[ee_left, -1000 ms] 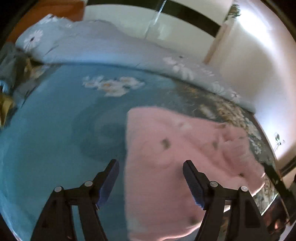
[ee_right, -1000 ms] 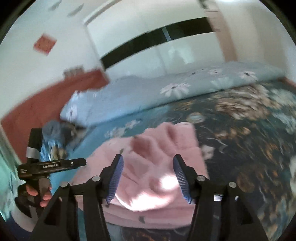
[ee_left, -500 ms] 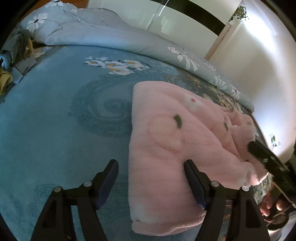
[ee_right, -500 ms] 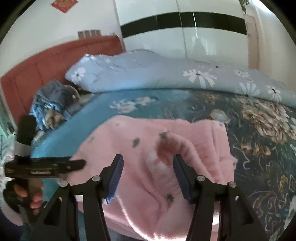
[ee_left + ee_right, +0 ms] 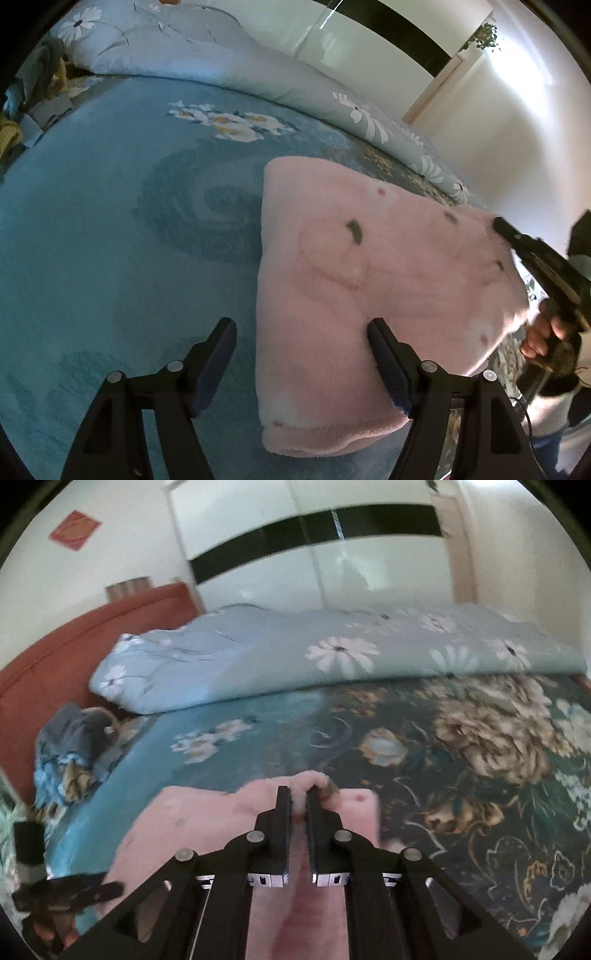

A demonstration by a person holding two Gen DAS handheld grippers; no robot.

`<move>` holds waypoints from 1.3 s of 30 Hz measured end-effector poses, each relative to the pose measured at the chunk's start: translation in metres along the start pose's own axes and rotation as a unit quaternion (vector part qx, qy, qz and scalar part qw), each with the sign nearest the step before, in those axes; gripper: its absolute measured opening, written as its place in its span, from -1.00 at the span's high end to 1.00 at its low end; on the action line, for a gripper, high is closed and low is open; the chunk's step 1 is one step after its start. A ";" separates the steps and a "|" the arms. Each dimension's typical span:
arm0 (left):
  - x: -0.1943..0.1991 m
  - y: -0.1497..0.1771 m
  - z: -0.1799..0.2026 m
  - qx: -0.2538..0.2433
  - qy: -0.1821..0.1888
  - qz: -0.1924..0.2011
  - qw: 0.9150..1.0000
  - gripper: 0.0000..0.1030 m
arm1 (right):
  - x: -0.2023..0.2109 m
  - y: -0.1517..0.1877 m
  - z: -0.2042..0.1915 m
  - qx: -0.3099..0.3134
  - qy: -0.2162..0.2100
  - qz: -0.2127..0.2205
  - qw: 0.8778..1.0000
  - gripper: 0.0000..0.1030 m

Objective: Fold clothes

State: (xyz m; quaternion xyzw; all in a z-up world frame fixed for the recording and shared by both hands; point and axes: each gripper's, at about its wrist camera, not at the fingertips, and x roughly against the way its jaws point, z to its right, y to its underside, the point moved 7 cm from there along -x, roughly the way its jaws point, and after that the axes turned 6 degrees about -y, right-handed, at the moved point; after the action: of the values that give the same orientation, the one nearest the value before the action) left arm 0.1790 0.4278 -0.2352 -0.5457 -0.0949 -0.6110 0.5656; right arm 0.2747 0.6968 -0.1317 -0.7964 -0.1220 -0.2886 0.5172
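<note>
1. The pink garment [image 5: 354,295] lies partly folded on the bed [image 5: 110,258], its long axis running from the near edge toward the rolled quilt [image 5: 221,62].
2. The right tool [image 5: 299,801] is closed on a bunch of pink cloth at the garment's right side.
3. The left tool [image 5: 301,354] is open and holds nothing; it hovers over the near left edge, so it seems nearer to that corner.

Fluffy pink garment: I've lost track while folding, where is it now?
The fluffy pink garment lies on the teal floral bedspread, right of centre in the left wrist view, its far edge pinched in the right tongs.
</note>
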 end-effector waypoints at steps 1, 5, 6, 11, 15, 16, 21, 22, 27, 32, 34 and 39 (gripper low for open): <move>0.000 0.000 -0.001 0.001 0.003 -0.001 1.000 -0.49 | -0.010 0.006 0.008 -0.008 0.009 -0.015 1.000 0.85; 0.002 -0.001 -0.002 0.007 0.013 -0.005 1.000 -0.49 | -0.032 0.031 0.026 -0.031 0.029 -0.056 0.998 0.85; 0.003 -0.004 -0.001 0.006 0.016 -0.005 1.000 -0.49 | -0.030 0.032 0.028 -0.041 0.023 -0.054 0.997 0.85; 0.009 -0.020 0.006 0.000 0.026 0.005 1.000 -0.49 | 0.004 0.022 0.026 -0.090 -0.032 -0.012 0.995 0.51; 0.003 -0.031 0.004 0.004 0.020 0.006 1.000 -0.49 | 0.038 0.028 0.027 -0.130 -0.060 0.029 0.989 -0.44; 0.000 -0.033 0.003 0.006 0.020 0.002 1.000 -0.49 | 0.037 0.037 0.026 -0.142 -0.080 0.015 0.987 -0.46; -0.013 -0.030 0.011 -0.006 0.011 -0.013 1.000 -0.49 | 0.020 0.071 0.013 -0.128 -0.074 -0.055 0.987 -0.54; -0.014 -0.028 0.012 -0.008 0.010 -0.014 1.000 -0.49 | 0.018 0.077 0.012 -0.121 -0.057 -0.065 0.989 -0.54; -0.017 -0.023 0.008 0.002 0.012 -0.020 1.000 -0.49 | 0.018 0.089 0.012 -0.167 -0.082 -0.061 0.981 -0.11; -0.013 -0.024 0.011 -0.001 0.011 -0.017 1.000 -0.49 | 0.022 0.084 0.009 -0.172 -0.086 -0.053 0.980 0.46; -0.008 -0.024 0.014 -0.009 0.015 -0.013 1.000 -0.49 | 0.036 0.073 0.012 -0.169 -0.098 -0.029 0.980 0.51; -0.009 -0.023 0.023 -0.016 0.030 -0.014 0.999 -0.49 | 0.048 0.072 0.031 -0.167 -0.072 -0.012 0.983 0.53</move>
State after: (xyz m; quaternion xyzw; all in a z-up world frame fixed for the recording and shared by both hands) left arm 0.1712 0.4578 -0.2214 -0.5350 -0.0760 -0.6364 0.5504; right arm 0.3589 0.6884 -0.1668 -0.8887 -0.1184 -0.2533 0.3634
